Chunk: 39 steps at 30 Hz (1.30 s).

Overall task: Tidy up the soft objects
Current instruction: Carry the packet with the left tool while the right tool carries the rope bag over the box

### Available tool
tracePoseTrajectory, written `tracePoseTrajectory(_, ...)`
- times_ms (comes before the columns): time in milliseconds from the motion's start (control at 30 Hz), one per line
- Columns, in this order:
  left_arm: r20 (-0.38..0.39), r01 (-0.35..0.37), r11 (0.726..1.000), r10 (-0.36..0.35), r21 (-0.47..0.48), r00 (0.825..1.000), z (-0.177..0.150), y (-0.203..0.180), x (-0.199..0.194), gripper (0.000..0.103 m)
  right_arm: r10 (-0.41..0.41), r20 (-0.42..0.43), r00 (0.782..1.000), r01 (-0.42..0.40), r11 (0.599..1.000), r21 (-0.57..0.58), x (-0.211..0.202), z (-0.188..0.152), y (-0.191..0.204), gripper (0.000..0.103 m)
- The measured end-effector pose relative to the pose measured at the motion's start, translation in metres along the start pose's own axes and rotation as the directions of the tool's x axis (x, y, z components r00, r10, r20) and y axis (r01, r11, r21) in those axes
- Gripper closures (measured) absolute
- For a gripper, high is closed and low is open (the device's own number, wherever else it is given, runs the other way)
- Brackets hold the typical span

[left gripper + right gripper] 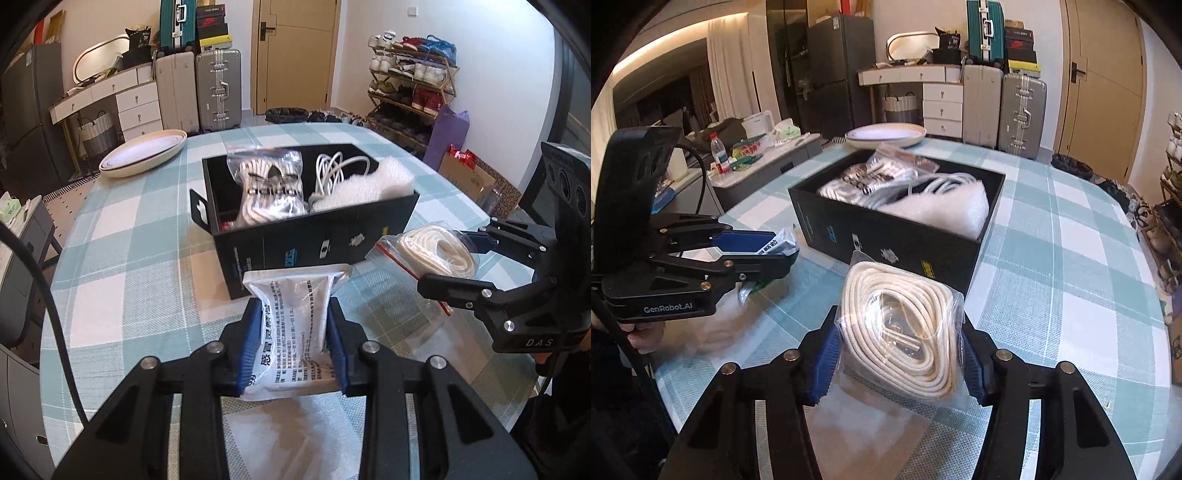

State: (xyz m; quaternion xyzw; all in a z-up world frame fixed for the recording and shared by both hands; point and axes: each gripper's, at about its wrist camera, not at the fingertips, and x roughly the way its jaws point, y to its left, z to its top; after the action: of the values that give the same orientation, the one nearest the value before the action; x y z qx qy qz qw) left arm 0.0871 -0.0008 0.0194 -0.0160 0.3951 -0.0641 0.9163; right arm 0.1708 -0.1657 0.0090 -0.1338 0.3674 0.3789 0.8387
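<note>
An open black box [314, 236] stands on the checked table and holds a bagged white cord [269, 188], a loose white cable [340, 170] and white foam [373, 184]. My left gripper [293, 332] is shut on a white printed pouch [291, 306], held above the table just in front of the box. My right gripper [901, 350] is shut on a clear bag of coiled white rope [901, 325], held right of the box's near side. The box also shows in the right wrist view [894, 236], with my left gripper [775, 247] and the pouch at its left.
A cream oval dish [144, 153] sits at the table's far left. The teal checked tablecloth [147, 258] covers the table. Suitcases [218, 88], drawers and a shoe rack [410, 88] stand beyond the table.
</note>
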Motion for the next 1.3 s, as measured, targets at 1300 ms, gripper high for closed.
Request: tracePoseTrajectory(1300, 0.173, -0.050, 0.997, 0.061, -0.065, 0.983, 0.058, 0.018, -0.047, 0.070, 0.026, 0.358, 0.933, -0.049, 0.997, 0.056, -0.092, 0.070, 0.001, 0.045)
